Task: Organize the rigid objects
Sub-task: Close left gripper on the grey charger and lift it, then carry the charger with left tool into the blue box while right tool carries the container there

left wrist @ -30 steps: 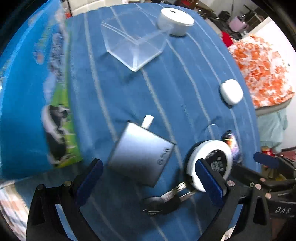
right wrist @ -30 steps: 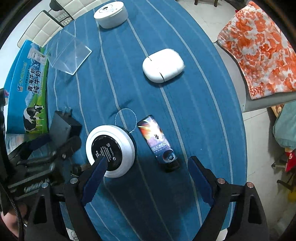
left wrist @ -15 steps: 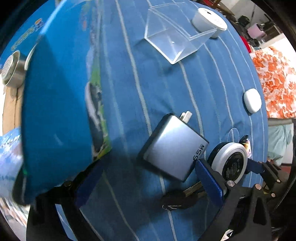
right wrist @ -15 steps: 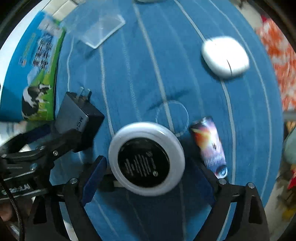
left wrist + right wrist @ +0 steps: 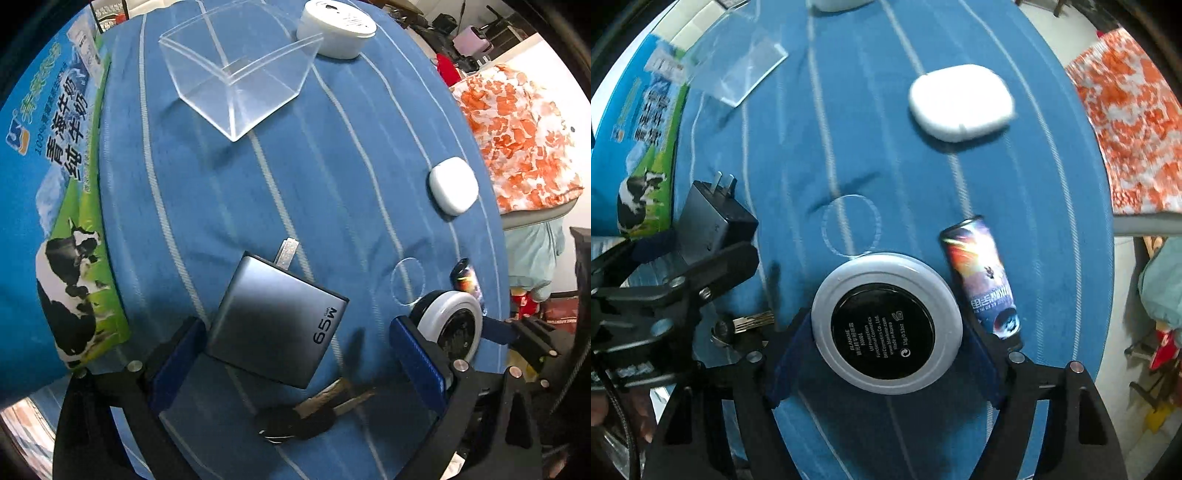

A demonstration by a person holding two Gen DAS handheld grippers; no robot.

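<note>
Your right gripper (image 5: 886,339) clamps the round compact (image 5: 886,321), white rim, glossy black face, above the striped cloth (image 5: 886,110). Your left gripper (image 5: 295,354) gapes around the smooth grey charger (image 5: 277,321).

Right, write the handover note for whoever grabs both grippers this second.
Right gripper: shut on the round white compact with the black label, lifted off the blue striped cloth.
Left gripper: open, straddling the flat grey 65W charger, not gripping it.
On the cloth: black-headed keys, white earbud case, small colourful tube, white round tin.
Clear square plastic box: empty.
Done: nothing is in the box.
Left: presumably everything.
</note>
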